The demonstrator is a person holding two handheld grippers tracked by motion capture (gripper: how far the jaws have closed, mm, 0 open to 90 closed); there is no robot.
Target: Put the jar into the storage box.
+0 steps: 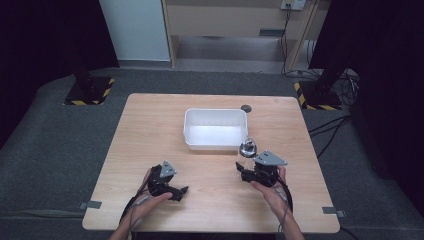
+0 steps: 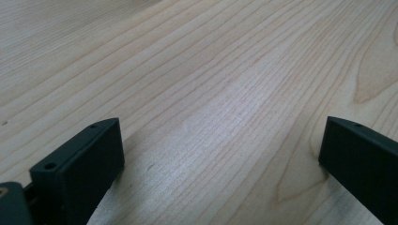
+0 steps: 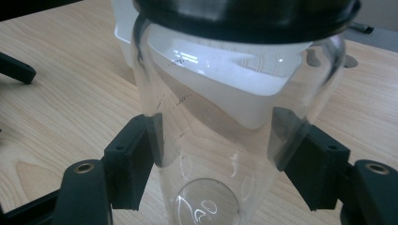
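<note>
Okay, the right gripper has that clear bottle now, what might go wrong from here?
1. The right gripper clamps the clear bottle on smooth, see-through walls, so it may slip or twist when lifted.
2. The grip sits low on the bottle, with the dark cap well above it, so the bottle may tip.
3. The white bin stands just behind the bottle; a low carry forward might knock its rim.

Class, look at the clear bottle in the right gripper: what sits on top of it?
A black cap tops the clear bottle; the cap hides the bottle's mouth.
</note>
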